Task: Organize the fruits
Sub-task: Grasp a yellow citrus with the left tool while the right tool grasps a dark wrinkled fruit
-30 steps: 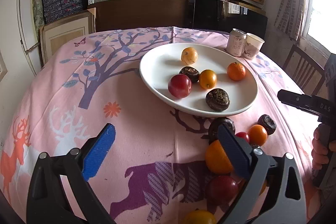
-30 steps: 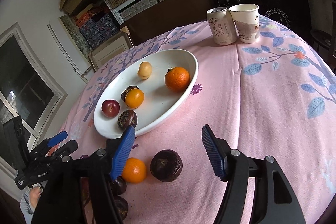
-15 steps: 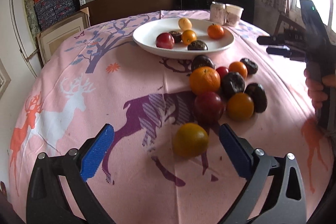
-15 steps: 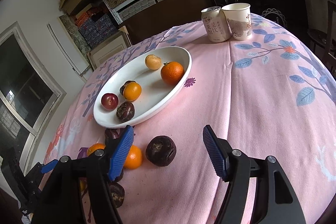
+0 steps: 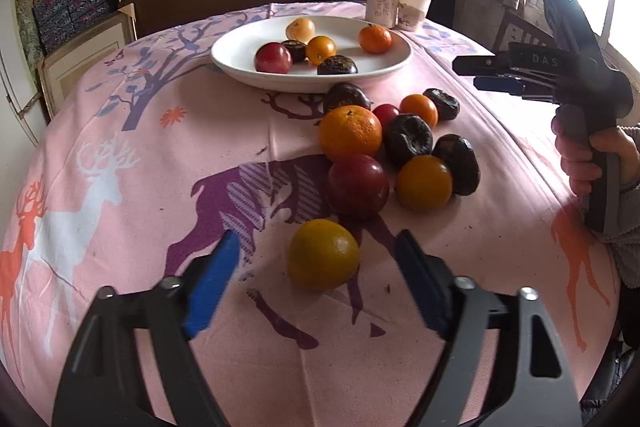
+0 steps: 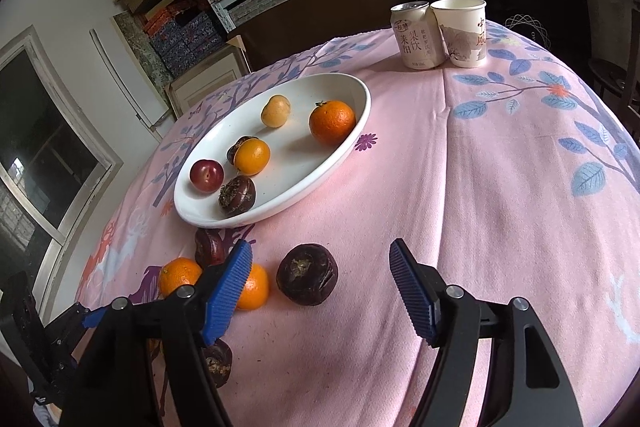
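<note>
Left wrist view: six fruits lie on the white plate (image 5: 240, 65) and ten loose on the surface (image 5: 120, 227). The left hand-held gripper (image 5: 318, 275) hovers, spread wide, around a yellow-orange fruit (image 5: 323, 254).

Right wrist view: the right hand-held gripper (image 6: 320, 283) gapes empty over the pink cloth, near a dark fruit (image 6: 307, 274), with shelves behind.

Spread wide at the bottom of the frame, left gripper (image 5: 316, 263) with blue pads (image 5: 212, 287) flanking – not touching – a yellow-orange fruit (image 5: 323, 254) on the pink deer-print tablecloth (image 5: 120, 187). Just above it, at centre, a loose cluster of oranges (image 5: 350, 133), red plums (image 5: 358, 185) and dark wrinkled fruits (image 5: 409, 140). Farther up, a white oval plate (image 5: 236, 55) carrying six fruits. At right edge, right gripper (image 5: 472, 73) in a hand (image 5: 592, 155) – fingers close together. Top centre, a can (image 5: 381, 6) beside a paper cup (image 5: 413, 9).
</note>
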A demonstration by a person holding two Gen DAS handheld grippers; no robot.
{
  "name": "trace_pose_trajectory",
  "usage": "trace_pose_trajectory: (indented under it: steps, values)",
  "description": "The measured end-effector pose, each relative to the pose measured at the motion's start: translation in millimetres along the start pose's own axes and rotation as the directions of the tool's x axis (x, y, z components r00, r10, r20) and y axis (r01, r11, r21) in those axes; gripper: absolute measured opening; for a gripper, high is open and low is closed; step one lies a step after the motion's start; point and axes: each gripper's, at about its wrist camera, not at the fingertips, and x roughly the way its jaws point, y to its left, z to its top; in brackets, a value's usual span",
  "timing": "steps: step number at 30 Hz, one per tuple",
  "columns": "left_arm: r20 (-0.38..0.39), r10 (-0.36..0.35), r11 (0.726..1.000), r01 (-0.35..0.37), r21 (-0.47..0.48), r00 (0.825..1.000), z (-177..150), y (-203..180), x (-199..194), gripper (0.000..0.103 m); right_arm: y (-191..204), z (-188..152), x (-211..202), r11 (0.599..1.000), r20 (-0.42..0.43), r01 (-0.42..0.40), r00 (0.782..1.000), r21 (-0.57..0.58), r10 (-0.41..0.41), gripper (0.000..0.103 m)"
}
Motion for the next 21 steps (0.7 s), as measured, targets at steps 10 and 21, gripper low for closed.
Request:
trace_pose_trajectory:
  steps: [10,21]
  values:
    - [-0.028,-0.006,1.0,0.007,0.023,1.0,0.9,-6.4,6.9,0.041,2.7,-2.5,4.0,1.0,-0.03,-0.016,0.999,-0.001,0.016,0.072]
    - [-0.032,-0.003,1.0,0.003,0.006,0.999,0.6,-1.4,7.1,0.038,14.3,-12.7,27.2,0.997,-0.12,0.025,0.992,-0.078,-0.035,0.055]
